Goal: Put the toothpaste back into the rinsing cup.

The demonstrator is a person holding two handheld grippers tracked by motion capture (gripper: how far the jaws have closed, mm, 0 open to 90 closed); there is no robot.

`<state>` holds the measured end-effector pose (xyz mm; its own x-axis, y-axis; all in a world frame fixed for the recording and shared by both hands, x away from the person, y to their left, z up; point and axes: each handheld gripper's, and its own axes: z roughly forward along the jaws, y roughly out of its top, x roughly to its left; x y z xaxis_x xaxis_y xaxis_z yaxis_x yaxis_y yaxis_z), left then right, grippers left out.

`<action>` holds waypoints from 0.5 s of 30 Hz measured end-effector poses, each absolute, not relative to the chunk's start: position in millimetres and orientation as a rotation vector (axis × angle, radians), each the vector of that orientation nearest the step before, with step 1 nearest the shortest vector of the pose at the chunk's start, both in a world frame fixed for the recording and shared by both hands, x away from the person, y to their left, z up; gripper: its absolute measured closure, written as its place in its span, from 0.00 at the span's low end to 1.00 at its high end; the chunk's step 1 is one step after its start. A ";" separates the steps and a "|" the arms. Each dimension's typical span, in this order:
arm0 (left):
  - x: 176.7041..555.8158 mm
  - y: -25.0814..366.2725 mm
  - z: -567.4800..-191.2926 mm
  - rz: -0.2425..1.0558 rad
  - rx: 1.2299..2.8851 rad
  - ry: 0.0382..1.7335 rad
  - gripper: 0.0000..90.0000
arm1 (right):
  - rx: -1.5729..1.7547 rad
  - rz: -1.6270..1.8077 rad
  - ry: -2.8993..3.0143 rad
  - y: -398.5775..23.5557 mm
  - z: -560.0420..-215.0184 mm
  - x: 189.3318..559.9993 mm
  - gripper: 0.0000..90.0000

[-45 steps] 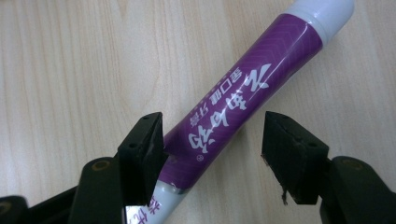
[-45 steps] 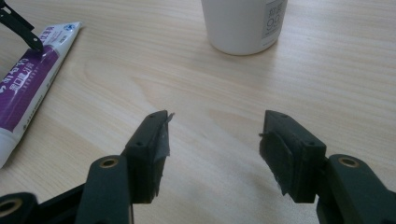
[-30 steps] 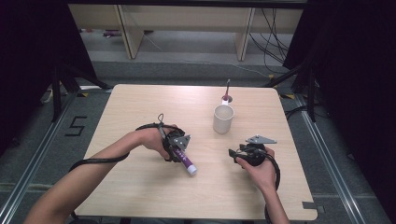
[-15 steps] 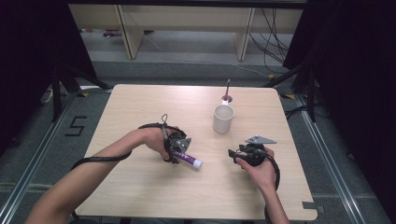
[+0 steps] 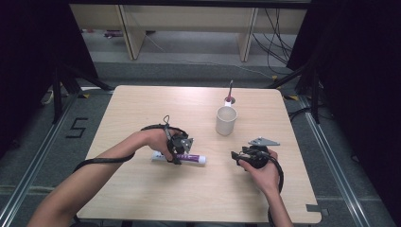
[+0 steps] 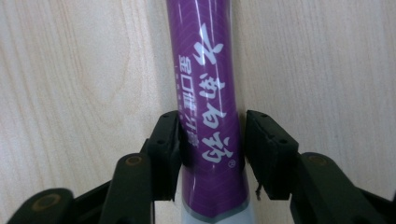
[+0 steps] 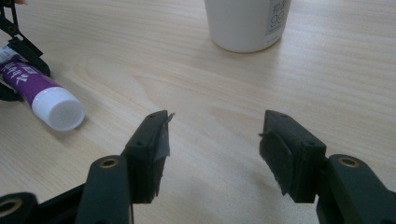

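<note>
Tube (image 6: 208,116) now lies flat mid-bench. Left gripper (image 6: 212,140) straddles it, right jaw slightly clear: release fully, lift straight. Right gripper (image 7: 212,149) spread, empty.

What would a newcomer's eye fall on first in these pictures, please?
Probably the purple toothpaste tube lying flat on the wooden table, with the left gripper straddling it. Next, the white cup standing farther back, and the right gripper open over bare wood.

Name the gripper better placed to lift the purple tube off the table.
Left. The left gripper already straddles the purple tube, which lies flat on the table. The right gripper hangs open over bare wood, apart from it.
</note>
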<state>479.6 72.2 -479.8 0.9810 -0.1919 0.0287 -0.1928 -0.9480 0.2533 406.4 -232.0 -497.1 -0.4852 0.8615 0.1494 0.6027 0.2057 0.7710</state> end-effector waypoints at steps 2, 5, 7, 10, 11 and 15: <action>480.1 71.6 -479.6 0.002 2.875 -0.282 0.64 | 1.377 1.160 2.171 -232.3 -497.0 406.4 0.47; 480.2 71.1 -479.8 -0.009 2.874 -0.245 0.66 | 1.412 1.184 2.161 -230.4 -497.4 405.4 0.47; 480.9 70.9 -480.0 -0.020 2.875 -0.232 0.67 | 1.415 1.177 2.157 -230.0 -497.8 405.5 0.47; 480.9 70.0 -479.9 -0.041 2.889 -0.190 0.68 | 1.442 1.179 2.153 -229.5 -497.2 404.8 0.47; 480.8 69.7 -479.9 -0.044 2.894 -0.184 0.69 | 1.437 1.197 2.164 -229.9 -496.6 404.5 0.47; 480.3 67.6 -479.2 -0.058 2.920 -0.139 0.71 | 1.420 1.183 2.163 -230.1 -497.3 405.3 0.47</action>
